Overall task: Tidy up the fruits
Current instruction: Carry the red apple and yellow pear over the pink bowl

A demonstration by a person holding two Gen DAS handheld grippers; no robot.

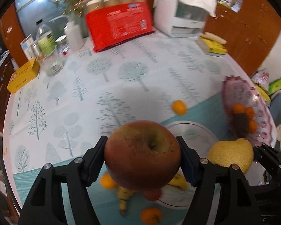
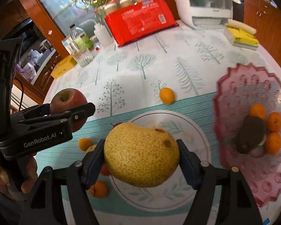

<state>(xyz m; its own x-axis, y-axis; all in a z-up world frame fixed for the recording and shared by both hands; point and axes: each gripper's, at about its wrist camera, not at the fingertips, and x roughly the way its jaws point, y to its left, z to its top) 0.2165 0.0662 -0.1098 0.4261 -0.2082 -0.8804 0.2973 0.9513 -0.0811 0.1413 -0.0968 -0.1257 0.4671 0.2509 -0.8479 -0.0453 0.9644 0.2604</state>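
My left gripper (image 1: 142, 161) is shut on a red-brown apple (image 1: 142, 154) and holds it above the table; the right wrist view shows both the gripper (image 2: 73, 110) and the apple (image 2: 68, 98). My right gripper (image 2: 141, 157) is shut on a speckled yellow pear (image 2: 140, 154), held over a white plate (image 2: 198, 131); the pear (image 1: 231, 156) also shows in the left wrist view. A pink scalloped tray (image 2: 234, 86) at the right holds three tangerines (image 2: 274, 121) and a dark avocado (image 2: 251, 135). Loose tangerines (image 2: 166, 95) lie on the cloth.
A banana (image 1: 122, 196), tangerines (image 1: 150, 215) and a small red fruit (image 1: 152, 195) lie below my left gripper. At the back stand a red package (image 2: 140, 22), a glass (image 2: 83, 55), bottles (image 2: 80, 35), a yellow box (image 2: 63, 66), a tissue box (image 2: 240, 36) and a white appliance (image 2: 209, 7).
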